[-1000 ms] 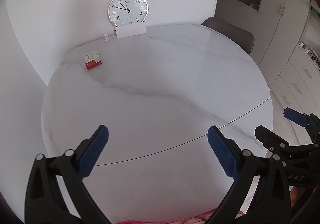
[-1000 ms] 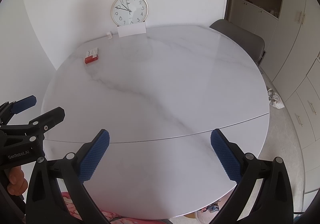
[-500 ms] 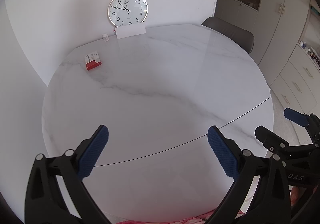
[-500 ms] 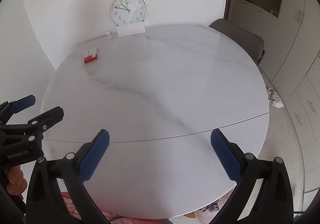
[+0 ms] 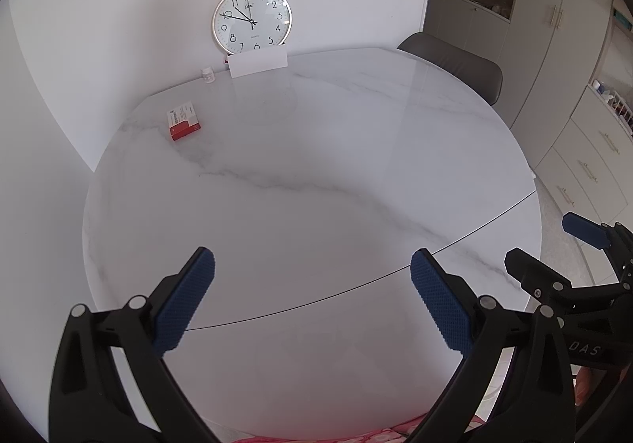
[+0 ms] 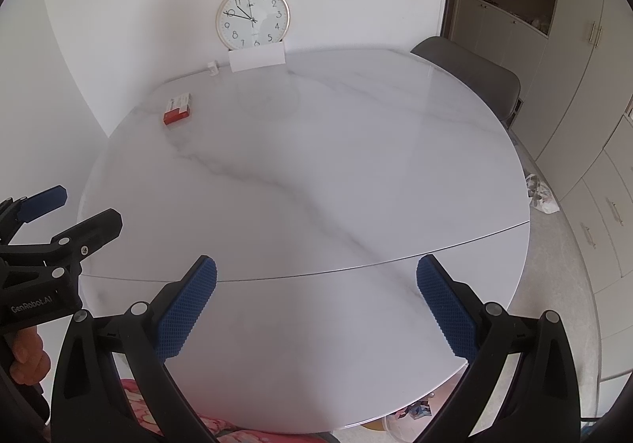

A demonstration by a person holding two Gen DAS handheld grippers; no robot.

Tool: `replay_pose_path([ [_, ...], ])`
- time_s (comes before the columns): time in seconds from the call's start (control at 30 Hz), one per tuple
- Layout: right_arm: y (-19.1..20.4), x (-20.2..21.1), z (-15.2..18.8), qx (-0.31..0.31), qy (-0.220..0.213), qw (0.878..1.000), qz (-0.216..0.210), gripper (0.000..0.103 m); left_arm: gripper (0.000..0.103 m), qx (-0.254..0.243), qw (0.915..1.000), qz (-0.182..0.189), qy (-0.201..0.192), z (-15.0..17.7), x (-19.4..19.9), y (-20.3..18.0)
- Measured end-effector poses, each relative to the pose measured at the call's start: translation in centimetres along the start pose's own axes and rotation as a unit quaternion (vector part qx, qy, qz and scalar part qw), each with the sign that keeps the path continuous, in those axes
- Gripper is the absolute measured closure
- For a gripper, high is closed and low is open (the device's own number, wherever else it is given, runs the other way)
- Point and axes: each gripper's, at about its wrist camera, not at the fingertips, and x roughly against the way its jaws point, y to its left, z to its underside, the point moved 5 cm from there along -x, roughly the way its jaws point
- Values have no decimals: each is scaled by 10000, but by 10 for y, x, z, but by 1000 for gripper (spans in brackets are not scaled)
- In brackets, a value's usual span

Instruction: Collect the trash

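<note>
1. The round marble tabletop fills both views, with a thin seam crossing its near part. Nearly bare, it offers little to collect.
2. A grey chair stands at 1 o'clock behind the far rim, and a wall clock leans at 12 o'clock with a white card propped in front of it.
3. The left hand-held gripper hovers over the near edge at 6 o'clock, released, blue pads wide apart and empty. The right hand-held gripper hangs beside it, likewise spread and holding nothing.
4. The likeliest trash on the table, a small red-and-white box, lies flat at 10 o'clock, well apart from both grippers. A tiny white bottle stands by the wall at 11 o'clock.
5. Risks, as I judge them: the reach across is long, so a pad could drag on the slick marble; a flat box may skid from a shallow pinch toward the wall side; taking the bottle or card for rubbish would be a mistake.
6. Only the right wrist view shows a crumpled clear plastic bag on the floor at 3 o'clock and colourful scraps under the near rim at 5 o'clock, both possible trash. The left wrist view shows open shelving with small items at 3 o'clock instead.
</note>
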Motion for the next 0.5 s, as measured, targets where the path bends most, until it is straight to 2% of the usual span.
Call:
replay_pose_path([
  [0.5,-2,-1,1,-44,27,10000,39,3,8,-46,9999,88,76,-6,-6,3],
])
